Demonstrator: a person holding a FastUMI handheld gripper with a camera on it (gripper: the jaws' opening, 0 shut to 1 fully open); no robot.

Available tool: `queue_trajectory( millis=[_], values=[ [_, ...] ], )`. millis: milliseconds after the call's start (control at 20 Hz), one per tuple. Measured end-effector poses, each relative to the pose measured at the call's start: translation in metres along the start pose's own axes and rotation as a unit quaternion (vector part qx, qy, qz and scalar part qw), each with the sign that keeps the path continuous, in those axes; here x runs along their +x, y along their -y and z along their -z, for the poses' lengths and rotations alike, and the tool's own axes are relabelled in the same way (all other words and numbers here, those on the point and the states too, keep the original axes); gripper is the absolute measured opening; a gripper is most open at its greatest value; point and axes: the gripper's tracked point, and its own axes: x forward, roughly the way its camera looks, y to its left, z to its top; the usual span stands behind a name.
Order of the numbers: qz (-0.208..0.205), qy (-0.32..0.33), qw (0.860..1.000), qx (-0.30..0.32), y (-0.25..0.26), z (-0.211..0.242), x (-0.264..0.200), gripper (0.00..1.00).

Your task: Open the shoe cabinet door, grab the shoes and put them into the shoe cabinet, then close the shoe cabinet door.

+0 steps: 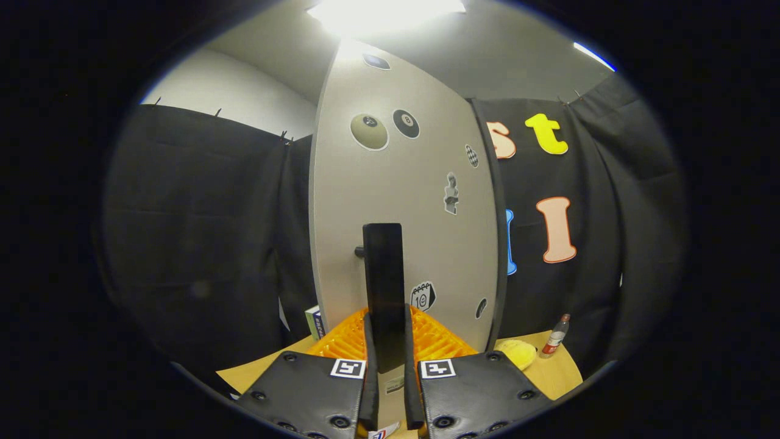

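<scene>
Jaws (390,360) clamped on the black door handle (384,286) of the shoe cabinet door (414,201), both fingers pressing it. The door stands edge-on, so probably mid-swing; can't tell whether it's opening or closing. No shoes visible, so their step is unconfirmed. Wooden worktop (560,372) carries an orange rack (439,338), a yellow dish (518,352) and a small bottle (556,335). Black-draped booth, ceiling light on.

The tool (390,366) pointed forward and a little upward, and its two fingers (369,372) stood almost parallel with a narrow gap, both pressing from each side on the dark upright handle (384,286) between them.
</scene>
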Motion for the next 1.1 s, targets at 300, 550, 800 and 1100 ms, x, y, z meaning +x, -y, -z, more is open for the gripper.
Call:
queue_trajectory(
  millis=[300,550,800,1100],
  values=[
    [0.035,0.004,0.999,-0.009,0.023,-0.002,-0.009,0.18],
    [0.076,0.008,0.996,-0.038,0.047,-0.008,-0.017,0.18],
    [0.119,0.018,0.992,-0.038,0.06,-0.013,-0.027,0.17],
    [0.16,0.068,0.982,-0.08,0.076,-0.036,-0.04,0.53]
  ],
)
